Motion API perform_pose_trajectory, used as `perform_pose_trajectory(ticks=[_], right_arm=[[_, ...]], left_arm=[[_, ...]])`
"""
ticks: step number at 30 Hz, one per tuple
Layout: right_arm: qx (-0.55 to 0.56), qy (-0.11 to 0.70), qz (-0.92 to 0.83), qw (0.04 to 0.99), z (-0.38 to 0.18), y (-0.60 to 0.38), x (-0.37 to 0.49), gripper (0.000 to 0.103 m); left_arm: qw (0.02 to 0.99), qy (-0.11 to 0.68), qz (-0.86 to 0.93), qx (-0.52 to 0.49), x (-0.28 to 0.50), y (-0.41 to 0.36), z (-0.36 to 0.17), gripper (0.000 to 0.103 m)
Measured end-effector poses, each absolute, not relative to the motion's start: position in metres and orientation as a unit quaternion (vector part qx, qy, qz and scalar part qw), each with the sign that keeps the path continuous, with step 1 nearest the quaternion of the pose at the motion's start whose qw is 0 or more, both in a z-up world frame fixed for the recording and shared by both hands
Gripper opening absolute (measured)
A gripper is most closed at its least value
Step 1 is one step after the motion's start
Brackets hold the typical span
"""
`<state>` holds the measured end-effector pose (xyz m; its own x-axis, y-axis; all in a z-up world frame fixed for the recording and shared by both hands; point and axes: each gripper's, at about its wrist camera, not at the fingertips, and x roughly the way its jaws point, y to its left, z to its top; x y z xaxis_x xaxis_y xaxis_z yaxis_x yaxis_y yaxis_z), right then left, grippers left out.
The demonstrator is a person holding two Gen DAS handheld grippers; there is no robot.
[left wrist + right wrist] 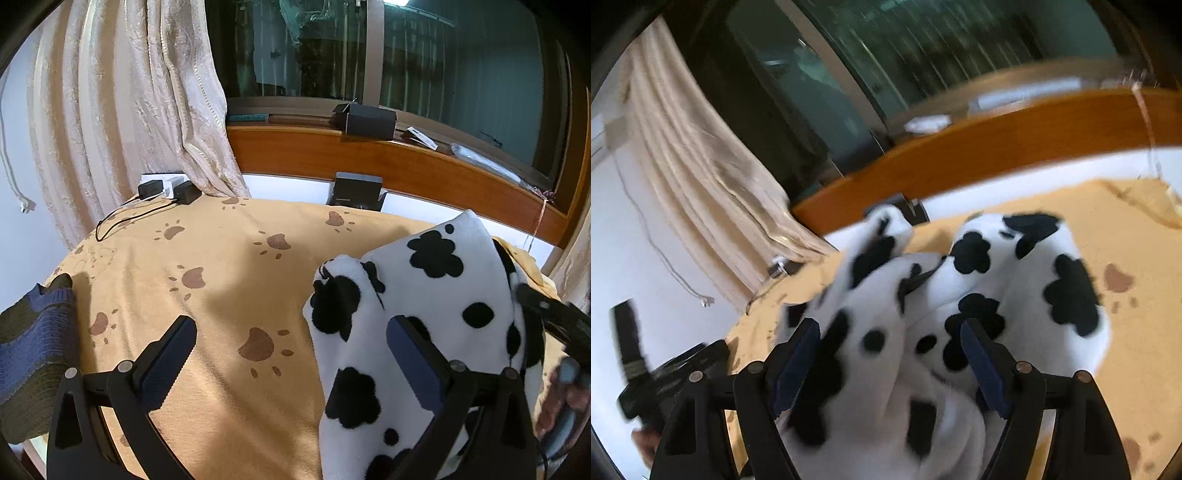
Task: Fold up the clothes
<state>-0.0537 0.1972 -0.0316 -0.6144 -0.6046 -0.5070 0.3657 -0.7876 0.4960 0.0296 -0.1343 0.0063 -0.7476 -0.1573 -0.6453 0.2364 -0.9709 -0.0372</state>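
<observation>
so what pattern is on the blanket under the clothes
Tan blanket with brown paw prints, clearest in the left wrist view.

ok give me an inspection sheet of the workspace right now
Surface: tan paw-print blanket, mostly bare.
Job's things: cow-print garment bunched at the right; knitted blue garment at the left edge.
Clutter: two black adapters and a black box at the far edge.
Grippers: left gripper open over blanket; right gripper open, garment between its fingers.
Cables: black cable from adapters.
Surroundings: curtain, window, wooden sill.
</observation>
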Motion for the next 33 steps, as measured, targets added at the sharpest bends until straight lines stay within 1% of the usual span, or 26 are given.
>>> perform_pose_trajectory(ticks=[2,5,10,14,18,27,29,33], right_arm=[[0.371,-0.19,-0.853,0.313,-0.043,0.185,-0.07,0.081],[0.411,-0.202,-0.788,0.413,-0.058,0.151,-0.081,0.081],[0.405,-0.123,-0.75,0.509,-0.062,0.103,-0.038,0.081],[0.399,-0.093,-0.719,0.561,-0.069,0.084,0.003,0.081],[0.389,-0.047,-0.701,0.596,-0.069,0.072,0.047,0.081],[0.36,0.076,-0.682,0.632,-0.071,0.062,0.146,0.082],[0.352,0.091,-0.687,0.628,-0.071,0.063,0.158,0.089],[0.334,0.112,-0.708,0.613,-0.073,0.064,0.175,0.091]], left_arm=[[0.11,0.057,-0.932,0.342,0.029,-0.137,0.006,0.103],[0.119,0.064,-0.93,0.343,0.029,-0.147,0.008,0.103],[0.141,0.087,-0.934,0.317,0.04,-0.168,0.027,0.103],[0.151,0.095,-0.939,0.295,0.049,-0.177,0.042,0.103],[0.147,0.089,-0.941,0.293,0.051,-0.173,0.045,0.103],[0.102,0.07,-0.942,0.313,0.052,-0.152,0.039,0.103],[0.089,0.071,-0.941,0.317,0.052,-0.149,0.039,0.103],[0.074,0.064,-0.941,0.325,0.055,-0.139,0.036,0.103]])
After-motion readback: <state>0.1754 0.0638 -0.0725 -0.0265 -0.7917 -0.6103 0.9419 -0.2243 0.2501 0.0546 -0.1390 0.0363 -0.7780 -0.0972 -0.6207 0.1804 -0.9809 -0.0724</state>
